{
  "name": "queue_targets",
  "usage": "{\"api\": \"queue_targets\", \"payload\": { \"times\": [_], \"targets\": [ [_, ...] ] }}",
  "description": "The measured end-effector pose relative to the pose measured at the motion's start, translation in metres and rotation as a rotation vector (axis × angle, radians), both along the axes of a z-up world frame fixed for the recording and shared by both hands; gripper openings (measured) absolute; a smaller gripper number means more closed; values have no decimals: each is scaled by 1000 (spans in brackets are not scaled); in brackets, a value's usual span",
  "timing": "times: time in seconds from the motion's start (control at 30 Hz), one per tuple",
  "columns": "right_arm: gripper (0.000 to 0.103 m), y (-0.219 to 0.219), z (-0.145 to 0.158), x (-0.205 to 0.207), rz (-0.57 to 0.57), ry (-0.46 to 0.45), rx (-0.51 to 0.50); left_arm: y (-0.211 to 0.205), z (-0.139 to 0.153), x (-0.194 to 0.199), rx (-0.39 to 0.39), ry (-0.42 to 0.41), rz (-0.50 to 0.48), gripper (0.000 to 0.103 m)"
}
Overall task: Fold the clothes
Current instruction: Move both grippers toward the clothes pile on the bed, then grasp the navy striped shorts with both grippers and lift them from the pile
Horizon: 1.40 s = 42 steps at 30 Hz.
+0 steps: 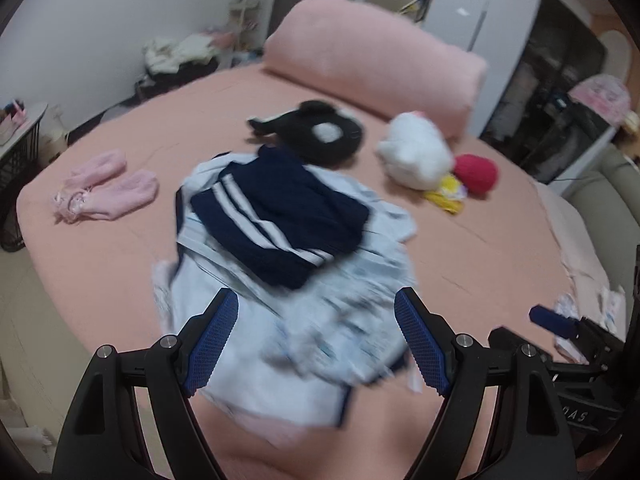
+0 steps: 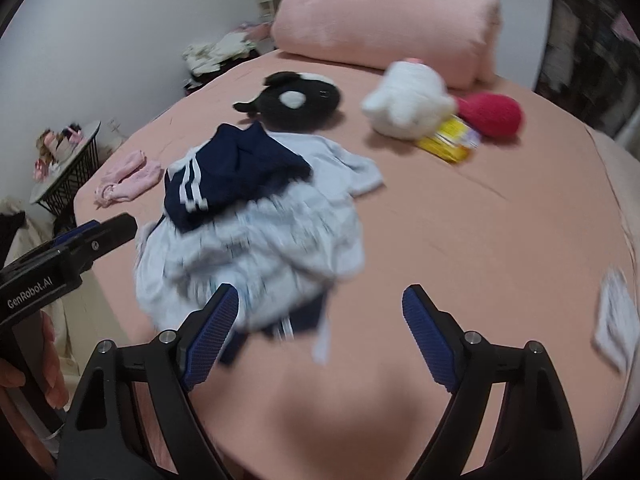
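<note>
Both claws are held spread with nothing between the jaws: the left claw (image 1: 316, 340) hangs over the near part of the heap, and the right claw (image 2: 320, 336) over bare pink bed (image 2: 460, 220) just to the right of it, with only its left finger (image 2: 212, 332) overlapping the cloth. No earlier view is given, so nothing can be said of how they got there. Directly ahead of the claws lies the pale garment (image 1: 248, 344), crumpled and layered, so a pinch taken here could catch several folds at once, or a dark trouser part (image 2: 296, 320) lying under its near edge, and the whole heap would be dragged. Just beyond, the navy striped garment (image 1: 280, 216) is draped on top of it; if the pale piece is lifted first, the navy one is likely to slide off or be rolled inside. Further off to the left, pink socks (image 1: 108, 192) lie well apart. Beyond the heap, the black plush (image 1: 316, 132) is nearly touching the navy cloth and could be swept along, while the white plush (image 1: 416, 156) and pink pillow (image 1: 372, 64) crowd the space where a garment would be spread.
</note>
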State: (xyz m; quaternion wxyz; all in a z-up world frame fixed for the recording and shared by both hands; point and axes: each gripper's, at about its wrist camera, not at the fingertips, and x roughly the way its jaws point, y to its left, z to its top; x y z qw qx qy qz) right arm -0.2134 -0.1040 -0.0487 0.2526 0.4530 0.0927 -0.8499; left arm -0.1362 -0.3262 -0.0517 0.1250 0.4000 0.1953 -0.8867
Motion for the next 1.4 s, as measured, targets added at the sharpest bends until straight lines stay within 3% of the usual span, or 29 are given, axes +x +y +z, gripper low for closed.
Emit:
{"api": "queue_targets", "payload": {
  "times": [0.13, 0.27, 0.4, 0.43, 0.47, 0.53, 0.57, 0.63, 0.7, 0.87, 1.0, 1.1, 1.23, 1.4],
  "targets": [
    [85, -49, -19, -45, 22, -20, 14, -29, -34, -37, 33, -54, -27, 83],
    [85, -83, -33, -85, 37, -54, 11, -31, -63, -63, 56, -96, -100, 83],
    [85, -110, -56, -127, 29, -139, 14, -31, -89, -79, 84, -139, -110, 82],
    [83, -118, -66, -135, 38, -181, 27, -32, -94, -82, 90, -141, -108, 74],
    [79, -124, -74, -141, 52, -226, 26, -32, -98, -85, 102, -140, -106, 70],
    [45, -135, -91, -147, 89, -319, 5, -33, -100, -87, 106, -124, -91, 53],
    [38, -138, -93, -148, 98, -339, -6, -32, -99, -87, 100, -112, -84, 48],
    [32, -138, -91, -147, 105, -343, -29, -32, -91, -87, 81, -86, -81, 35],
    [19, -139, -87, -143, 119, -335, -43, -31, -82, -87, 70, -61, -82, 33],
    [10, -133, -55, -121, 176, -246, -67, -29, -47, -81, 27, 8, -126, 31],
    [9, -103, -10, -94, 165, -167, -122, -9, -7, -65, -11, 65, -206, 30],
    [9, -62, 23, -72, 135, -126, -173, 20, 23, -46, 2, 119, -295, 30],
    [9, 27, 62, -26, 44, -73, -258, 87, 60, -26, 11, 191, -448, 30],
    [9, 147, 87, 47, -118, -22, -314, 183, 87, -8, 58, 247, -641, 30]
  ]
}}
